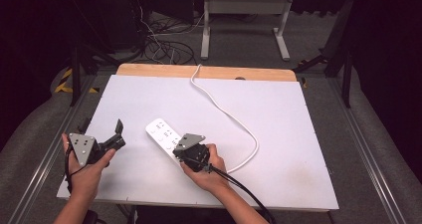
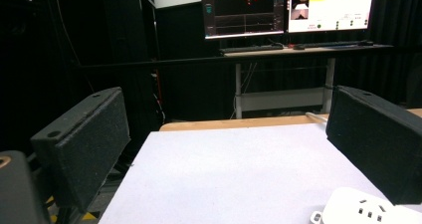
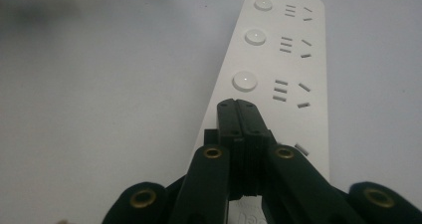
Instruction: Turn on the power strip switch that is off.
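A white power strip (image 1: 161, 133) lies slantwise on the white table top (image 1: 278, 119), with its white cable (image 1: 251, 134) looping right and then running to the back edge. My right gripper (image 1: 175, 152) is at the strip's near end. In the right gripper view the power strip (image 3: 291, 59) shows three round buttons, and my right gripper (image 3: 237, 104) has its jaws pressed together, tips over the strip just short of the nearest button (image 3: 244, 80). My left gripper (image 1: 121, 135) is held left of the strip, jaws wide apart with nothing between them. A corner of the power strip (image 2: 366, 211) shows beside my left gripper (image 2: 224, 134).
A bare wooden strip (image 1: 206, 72) edges the table's far side. Beyond it on the floor are tangled cables (image 1: 164, 40) and a white desk frame (image 1: 244, 5). Two lit monitors (image 2: 288, 7) stand on a desk behind the table.
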`<state>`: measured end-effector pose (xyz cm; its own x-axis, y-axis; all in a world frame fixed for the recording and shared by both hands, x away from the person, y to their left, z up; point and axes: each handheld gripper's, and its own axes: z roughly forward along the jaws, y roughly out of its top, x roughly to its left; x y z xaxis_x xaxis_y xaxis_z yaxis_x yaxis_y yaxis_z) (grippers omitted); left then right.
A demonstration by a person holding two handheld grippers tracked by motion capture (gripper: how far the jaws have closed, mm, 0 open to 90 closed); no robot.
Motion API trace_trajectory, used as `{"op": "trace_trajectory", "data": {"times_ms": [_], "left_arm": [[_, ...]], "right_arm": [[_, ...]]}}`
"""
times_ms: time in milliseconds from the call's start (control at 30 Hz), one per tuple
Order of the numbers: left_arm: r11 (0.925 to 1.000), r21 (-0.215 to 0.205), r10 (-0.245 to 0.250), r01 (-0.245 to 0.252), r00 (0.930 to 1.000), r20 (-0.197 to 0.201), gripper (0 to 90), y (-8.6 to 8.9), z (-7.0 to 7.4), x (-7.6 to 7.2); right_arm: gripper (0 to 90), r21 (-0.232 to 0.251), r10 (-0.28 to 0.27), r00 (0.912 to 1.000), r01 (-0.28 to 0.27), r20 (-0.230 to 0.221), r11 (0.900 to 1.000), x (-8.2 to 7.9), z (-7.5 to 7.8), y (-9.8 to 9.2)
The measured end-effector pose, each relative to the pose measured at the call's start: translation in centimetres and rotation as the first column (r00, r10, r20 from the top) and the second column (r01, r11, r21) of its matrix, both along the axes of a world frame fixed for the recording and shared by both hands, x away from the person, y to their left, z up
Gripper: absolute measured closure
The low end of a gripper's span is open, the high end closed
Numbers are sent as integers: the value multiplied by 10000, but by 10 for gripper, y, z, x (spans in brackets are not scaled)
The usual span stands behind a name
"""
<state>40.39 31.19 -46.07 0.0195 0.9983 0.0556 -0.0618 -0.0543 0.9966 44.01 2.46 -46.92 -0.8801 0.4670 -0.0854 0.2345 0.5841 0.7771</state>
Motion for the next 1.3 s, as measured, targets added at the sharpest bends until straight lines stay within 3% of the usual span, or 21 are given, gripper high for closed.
{"op": "trace_trajectory", "data": {"times_ms": [1300], "left_arm": [[10000,-17,-42,42,10000,-31,45,-1,-1,0]], "right_arm": [[900,-63,-166,9999,166,15,9998,-2,-2,2]]}}
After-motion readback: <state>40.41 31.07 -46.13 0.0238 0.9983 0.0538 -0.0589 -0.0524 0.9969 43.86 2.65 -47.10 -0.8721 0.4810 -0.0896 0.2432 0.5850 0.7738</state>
